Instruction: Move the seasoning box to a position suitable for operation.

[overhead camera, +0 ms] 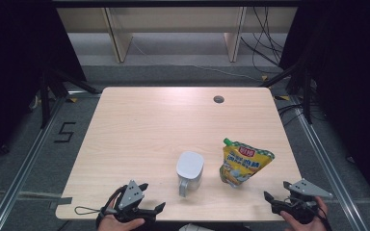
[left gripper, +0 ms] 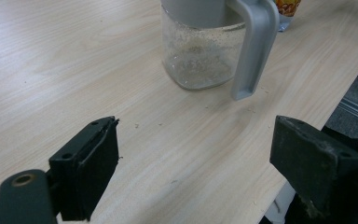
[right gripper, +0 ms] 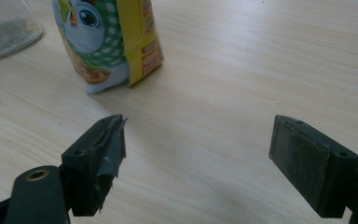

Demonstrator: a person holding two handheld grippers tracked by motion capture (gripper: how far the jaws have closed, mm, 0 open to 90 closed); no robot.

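A: Containers?

B: Clear jug point(overhead camera: 190, 172) with grey lid and handle, near middle of the front of the surface point(overhead camera: 139, 125); thin layer of pale grainy residue at its bottom. Yellow spouted pouch point(overhead camera: 243, 162) upright just right of it, apart; contents hidden.

A: Claws?

B: Left claw point(overhead camera: 150, 197) jaws apart, empty, near front edge, facing the jug. Right claw point(overhead camera: 276, 190) jaws apart, empty, facing the pouch.
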